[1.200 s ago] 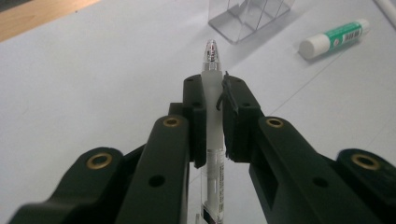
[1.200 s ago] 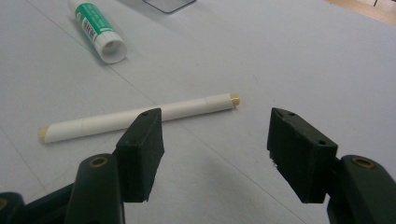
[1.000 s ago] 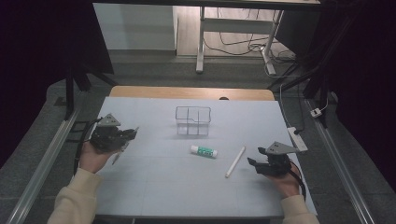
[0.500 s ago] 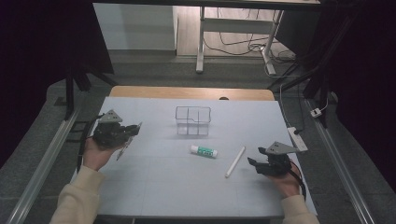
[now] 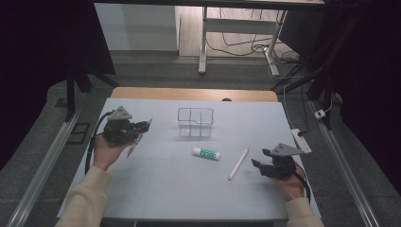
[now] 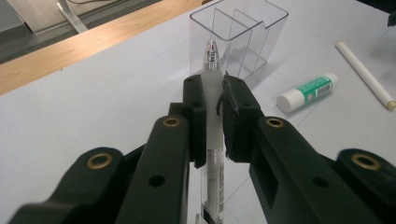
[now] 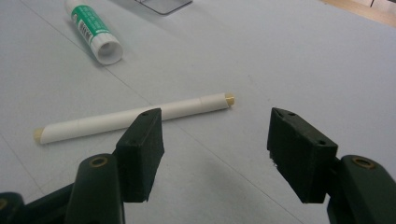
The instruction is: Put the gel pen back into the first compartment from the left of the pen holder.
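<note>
Pale table (image 5: 156, 189), clear holder (image 5: 195, 122) at its far middle; left gripper (image 5: 142, 127) clamps a pen (image 6: 212, 116) just left of it – right gripper (image 7: 215, 140) gapes, nothing between, near a white stick (image 7: 130, 116) and glue (image 7: 93, 30)

glue stick (image 5: 206, 152) before organiser (image 5: 195, 122), left of stick (image 5: 238, 163)

Between the left gripper (image 5: 142, 128) with its clamped pen (image 6: 212, 116) and the clear organizer (image 5: 195, 122) lies bare table (image 5: 156, 189), an open path. The glue stick (image 5: 206, 152) and white stick (image 5: 238, 163) lie near the middle, right of it; the right gripper (image 5: 261, 158) sits just beside that stick, jaws apart
</note>
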